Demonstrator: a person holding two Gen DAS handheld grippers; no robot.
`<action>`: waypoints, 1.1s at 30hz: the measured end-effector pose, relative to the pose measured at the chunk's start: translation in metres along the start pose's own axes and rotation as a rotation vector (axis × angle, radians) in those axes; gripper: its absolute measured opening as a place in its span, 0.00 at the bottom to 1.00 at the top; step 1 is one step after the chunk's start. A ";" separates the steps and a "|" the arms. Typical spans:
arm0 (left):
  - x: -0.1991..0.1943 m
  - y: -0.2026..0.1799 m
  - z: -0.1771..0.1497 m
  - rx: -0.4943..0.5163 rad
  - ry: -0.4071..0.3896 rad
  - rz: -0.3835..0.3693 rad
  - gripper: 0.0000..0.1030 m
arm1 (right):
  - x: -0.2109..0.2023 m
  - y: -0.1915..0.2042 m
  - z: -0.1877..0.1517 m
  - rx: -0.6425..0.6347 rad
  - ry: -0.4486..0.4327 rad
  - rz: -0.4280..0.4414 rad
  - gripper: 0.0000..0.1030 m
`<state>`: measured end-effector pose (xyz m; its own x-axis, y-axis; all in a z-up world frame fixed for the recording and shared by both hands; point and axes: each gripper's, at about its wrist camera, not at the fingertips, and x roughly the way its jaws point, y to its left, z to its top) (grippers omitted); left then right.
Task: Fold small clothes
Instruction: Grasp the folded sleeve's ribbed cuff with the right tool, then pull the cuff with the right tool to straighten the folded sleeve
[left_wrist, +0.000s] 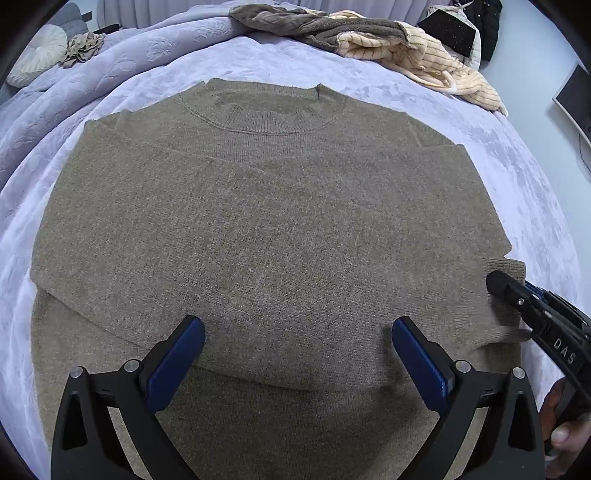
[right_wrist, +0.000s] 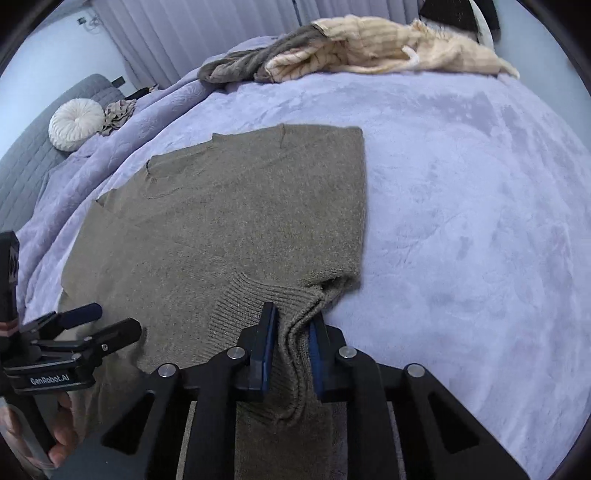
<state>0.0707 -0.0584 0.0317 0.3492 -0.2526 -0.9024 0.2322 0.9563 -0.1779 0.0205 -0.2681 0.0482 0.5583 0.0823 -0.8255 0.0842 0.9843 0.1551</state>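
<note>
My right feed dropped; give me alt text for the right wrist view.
The right gripper pinches a ribbed cuff of the olive-brown sweater, spread on a lavender blanket. The left gripper hovers open at the left edge.

sweaters (left_wrist: 266, 206) – 1 | grippers (left_wrist: 297, 347) – 2 | cushions (right_wrist: 75, 123) – 1

Two hand-held black grippers, blue-padded jaws.
Left gripper (left_wrist: 297, 332): matte black triangular finger arms with cut-outs, silver round screw heads at the pivots, ribbed blue pads. Right gripper (right_wrist: 291, 325): same build; its body reads "DAS" in white from the left wrist view. "GenRobot.AI" in white on the left unit's black body. Fingertips (left_wrist: 563, 435) visible at the handle.
</note>
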 end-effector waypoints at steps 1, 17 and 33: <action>-0.001 0.000 0.001 -0.001 0.000 0.003 0.99 | -0.004 0.003 0.000 -0.019 -0.009 -0.008 0.14; 0.004 -0.003 0.006 0.016 -0.005 0.025 0.99 | -0.008 -0.015 -0.006 0.028 0.042 0.088 0.16; -0.020 0.003 0.021 0.011 -0.075 0.021 0.99 | -0.037 0.008 0.007 -0.091 -0.097 0.010 0.08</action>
<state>0.0830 -0.0540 0.0571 0.4209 -0.2430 -0.8740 0.2334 0.9600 -0.1545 0.0064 -0.2646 0.0832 0.6360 0.0809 -0.7674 0.0059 0.9940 0.1096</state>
